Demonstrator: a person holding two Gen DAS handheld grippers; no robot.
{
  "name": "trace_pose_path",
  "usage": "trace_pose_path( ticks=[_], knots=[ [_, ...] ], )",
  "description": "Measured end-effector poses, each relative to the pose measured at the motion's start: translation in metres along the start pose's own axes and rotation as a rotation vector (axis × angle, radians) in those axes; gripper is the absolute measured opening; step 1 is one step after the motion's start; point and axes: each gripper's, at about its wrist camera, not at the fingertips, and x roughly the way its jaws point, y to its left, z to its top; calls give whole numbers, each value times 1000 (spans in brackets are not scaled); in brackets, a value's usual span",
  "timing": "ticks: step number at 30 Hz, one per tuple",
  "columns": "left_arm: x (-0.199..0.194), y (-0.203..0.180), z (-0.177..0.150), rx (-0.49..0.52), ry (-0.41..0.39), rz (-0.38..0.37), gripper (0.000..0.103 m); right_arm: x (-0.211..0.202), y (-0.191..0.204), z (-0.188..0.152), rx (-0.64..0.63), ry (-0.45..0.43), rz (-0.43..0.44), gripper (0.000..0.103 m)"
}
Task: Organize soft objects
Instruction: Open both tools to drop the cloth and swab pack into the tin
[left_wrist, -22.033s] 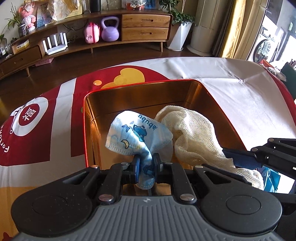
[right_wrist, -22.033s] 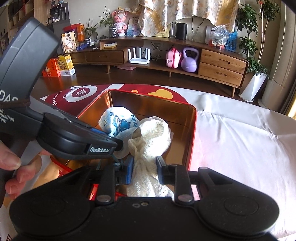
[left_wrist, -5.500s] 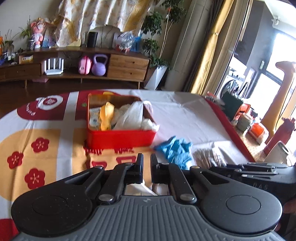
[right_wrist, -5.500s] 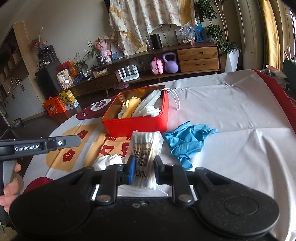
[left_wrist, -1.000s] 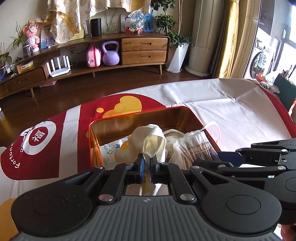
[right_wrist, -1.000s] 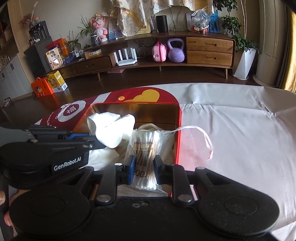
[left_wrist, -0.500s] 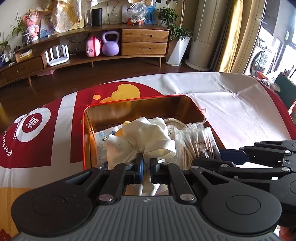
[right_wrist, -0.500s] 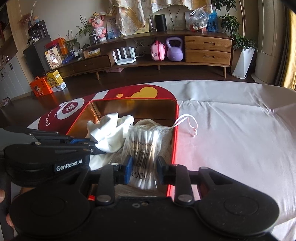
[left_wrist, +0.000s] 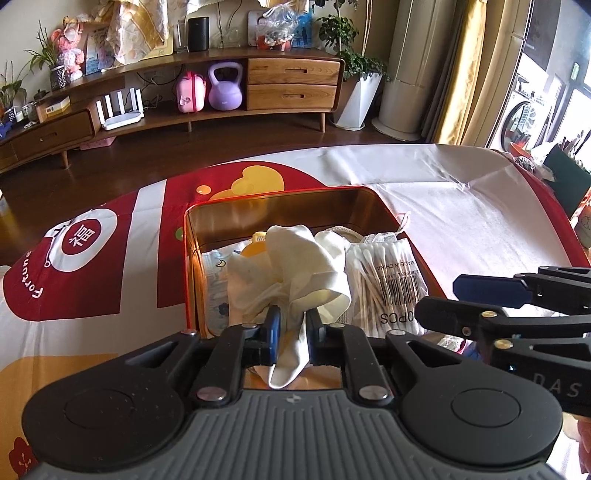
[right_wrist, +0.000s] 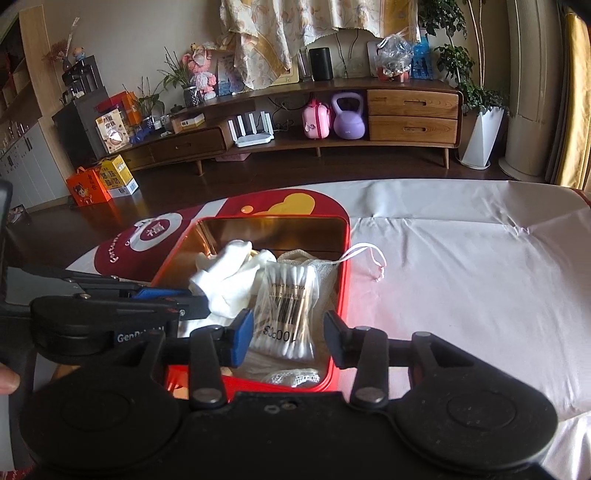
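A red tin box (left_wrist: 188, 258) with a gold inside stands on the tablecloth and holds several soft things. My left gripper (left_wrist: 293, 330) hangs over its near edge. Its jaws are opening, and a crumpled white glove (left_wrist: 295, 258) still lies loosely between them, resting on the pile. My right gripper (right_wrist: 288, 338) is over the box's right half with its jaws opening. The bag of cotton swabs (right_wrist: 286, 295) lies between them, clear of both pads, on a mesh pouch (right_wrist: 317, 258). A blue-printed mask (left_wrist: 214, 280) and something yellow (left_wrist: 255, 249) lie underneath.
The pouch's drawstring (right_wrist: 369, 254) trails over the box rim (right_wrist: 345, 266) onto the white cloth. The red-and-white tablecloth (left_wrist: 110, 288) covers the table. Small items (left_wrist: 565, 177) stand at the table's far right edge. A wooden sideboard (right_wrist: 406, 110) lines the far wall.
Both pairs of jaws have spread. The swab bag has left the right pads and lies in the box. The white glove has sunk onto the pile.
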Motion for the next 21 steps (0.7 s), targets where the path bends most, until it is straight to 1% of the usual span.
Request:
trace_pose_path(
  ticks=[2, 5, 13, 15, 17, 21],
  knots=[
    [-5, -1, -2, -1, -9, 7, 21, -9, -1, 0, 5, -14, 7, 42],
    [-16, -2, -5, -5, -35, 2, 24, -19, -2, 0, 8, -25, 13, 42],
    [-51, -7, -15, -20, -73, -8, 26, -50, 5, -3, 11, -53, 34, 46],
    [-61, -8, -17, -25, -81, -19, 26, -59, 7, -5, 10, -61, 42, 49],
    [-72, -11, -20, -20, -96, -24, 26, -69, 10, -8, 9, -73, 44, 54],
    [-94, -15, -26, -23, -122, -34, 26, -86, 15, -13, -6, -87, 52, 54]
  ],
)
